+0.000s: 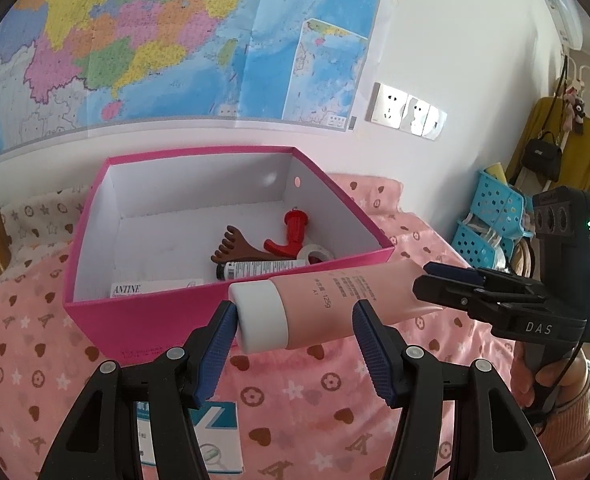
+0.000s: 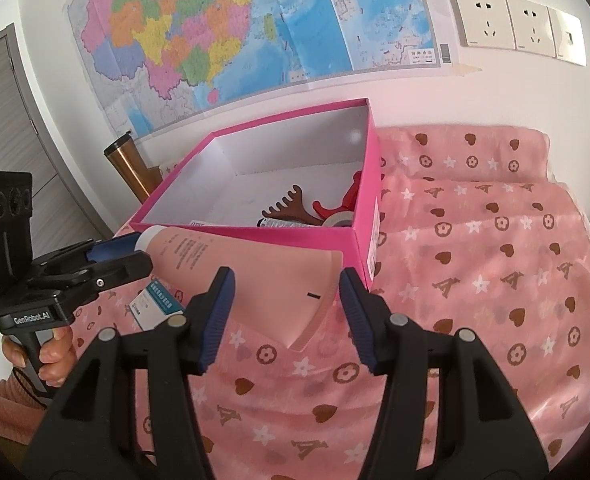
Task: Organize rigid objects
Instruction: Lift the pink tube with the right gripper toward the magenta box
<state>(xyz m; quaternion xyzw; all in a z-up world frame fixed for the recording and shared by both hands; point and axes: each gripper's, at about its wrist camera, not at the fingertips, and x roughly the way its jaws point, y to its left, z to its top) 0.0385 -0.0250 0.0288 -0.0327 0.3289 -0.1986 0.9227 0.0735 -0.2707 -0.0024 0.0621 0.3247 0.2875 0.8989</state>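
Observation:
A pink tube with a white cap hangs level in front of the pink box's near wall. My right gripper is shut on the tube's flat tail; the same grip shows from the side in the left wrist view. My left gripper stands open. Its left pad is against the cap's end, and its right finger crosses in front of the tube's body. Inside the box lie a brown foot-shaped tool, a red part, a tape roll and a small tube.
A blue-and-white carton lies on the pink patterned cloth below my left gripper. A gold flask stands left of the box. Blue baskets sit at the right. A map-covered wall rises behind the box.

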